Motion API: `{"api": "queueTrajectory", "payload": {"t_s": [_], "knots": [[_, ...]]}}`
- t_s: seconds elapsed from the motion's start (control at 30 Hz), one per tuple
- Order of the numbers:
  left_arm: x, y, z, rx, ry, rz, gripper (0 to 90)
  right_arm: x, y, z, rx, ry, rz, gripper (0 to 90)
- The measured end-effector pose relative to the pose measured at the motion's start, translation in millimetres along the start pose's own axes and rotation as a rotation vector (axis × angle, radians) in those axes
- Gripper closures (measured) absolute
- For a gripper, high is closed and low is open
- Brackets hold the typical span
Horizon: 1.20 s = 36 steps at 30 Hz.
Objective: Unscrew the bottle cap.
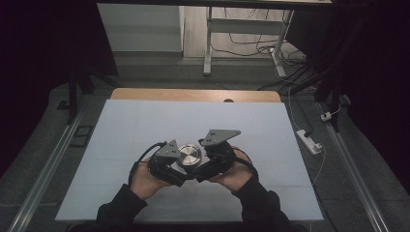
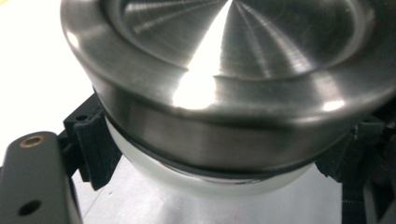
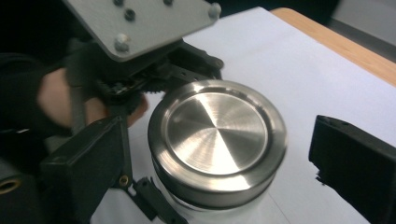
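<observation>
**At the counter's near middle: lid let go, jar held firm**

Near the front middle of the white counter (image 1: 145, 125) stands a jar (image 3: 205, 205) with a steel lid (image 1: 189, 154), between a person's two hands. The left tool (image 1: 180, 166) is clamped on the jar's pale body just under the lid; in the left gripper view its black pads (image 2: 91, 140) press on both sides of the glass below the dark seal ring. The right tool (image 1: 205, 166) stands open: in the right gripper view its two jaws sit wide on either side of the lid, clear of the rim, with nothing pressed between them.

The lid sits level on the jar, so the step in hand looks like working it off, the right tool likely between grips.

To do it well:
- Keep the left tool tight and low on the body, so the jar neither turns nor tips. Glass is smooth, and a slack hold would let it spin with the lid.
- Bring the right tool down square over the lid, jaws level with the rim's side wall, not its rounded top edge, where they could slide off polished steel.
- Close fully before turning, and turn about the jar's own axis without pushing sideways.
- Lift straight up once the lid is free.
</observation>
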State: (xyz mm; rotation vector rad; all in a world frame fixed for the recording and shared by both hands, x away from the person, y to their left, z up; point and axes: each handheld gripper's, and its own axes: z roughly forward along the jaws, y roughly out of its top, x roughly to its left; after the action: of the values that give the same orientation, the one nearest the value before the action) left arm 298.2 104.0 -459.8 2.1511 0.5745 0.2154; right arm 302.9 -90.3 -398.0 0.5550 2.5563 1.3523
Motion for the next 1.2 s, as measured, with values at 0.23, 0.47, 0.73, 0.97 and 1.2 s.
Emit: {"api": "queueTrajectory", "payload": {"t_s": [0.23,0.47,0.73,0.97,1.2], "knots": [[-3.5,2.3,1.5,0.013,-0.001,0.016,15.5,12.0,-3.4,14.5,-0.003,-0.108,-0.017,17.4],[-0.8,1.6,-3.0,-0.005,-0.114,0.052,15.5,5.3,-3.7,6.7,-0.035,0.022,-0.017,19.7],[-4.4,3.2,-2.1,-0.004,-0.221,0.115,15.5,-15.8,-10.6,-2.4,-0.058,0.288,-0.1,19.7],[-14.0,6.7,4.5,0.006,-0.241,0.15,15.5,-23.1,-16.6,-7.7,-0.04,0.408,-0.158,16.7],[-5.6,5.2,-2.1,-0.013,-0.12,0.064,15.5,-9.7,-1.4,-13.9,-0.021,0.142,-0.051,2.4]]}}
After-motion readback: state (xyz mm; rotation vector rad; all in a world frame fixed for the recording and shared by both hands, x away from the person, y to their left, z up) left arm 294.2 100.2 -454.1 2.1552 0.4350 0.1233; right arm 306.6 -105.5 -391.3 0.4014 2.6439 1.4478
